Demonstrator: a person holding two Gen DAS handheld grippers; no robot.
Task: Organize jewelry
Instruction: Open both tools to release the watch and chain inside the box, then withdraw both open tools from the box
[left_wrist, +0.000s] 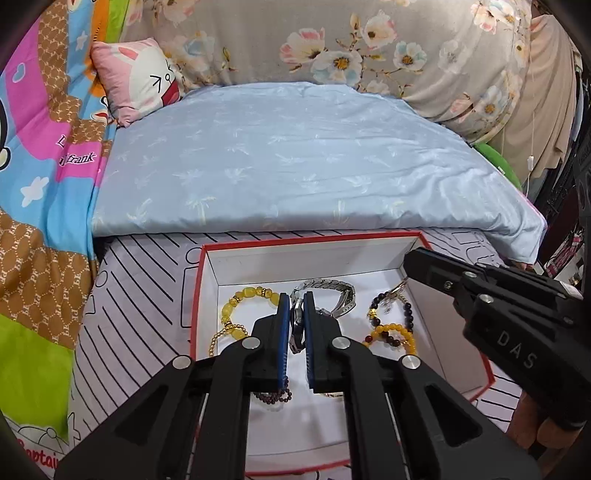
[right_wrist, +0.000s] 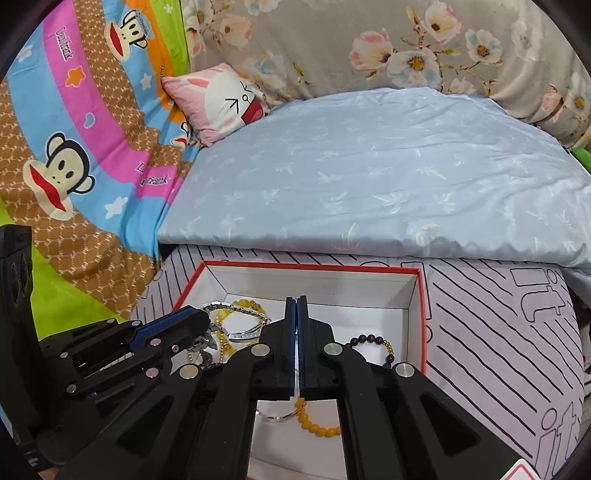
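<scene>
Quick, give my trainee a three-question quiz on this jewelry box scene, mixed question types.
1. True or false: the left gripper is shut on the silver wristwatch.
2. Multiple choice: the jewelry lies in A) a red-rimmed white box, B) a wicker basket, C) a glass bowl.
3. Fill in: the right gripper is ____ with nothing visible between its pads.

Key: 1 true, its blue pads press the watch case. 2 A. 3 shut.
</scene>
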